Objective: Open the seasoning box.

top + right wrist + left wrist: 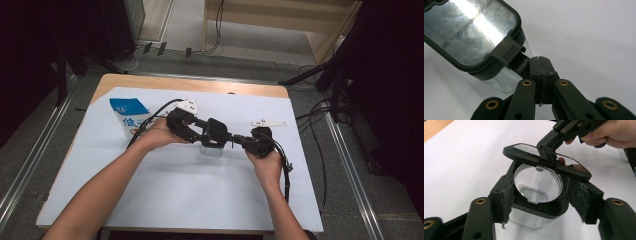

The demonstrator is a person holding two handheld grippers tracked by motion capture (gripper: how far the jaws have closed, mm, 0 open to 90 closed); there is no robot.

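Now the left gripper has its jaws closed on two sides of a clear container with a black rim, near the middle of the white table cover. From about 3 o'clock of the container in the high view, the right gripper has its jaws pressed together on the tab of the black-framed lid, which stands tilted, lifted above the round opening. A blue-and-white milk pouch stands at about 9 o'clock.
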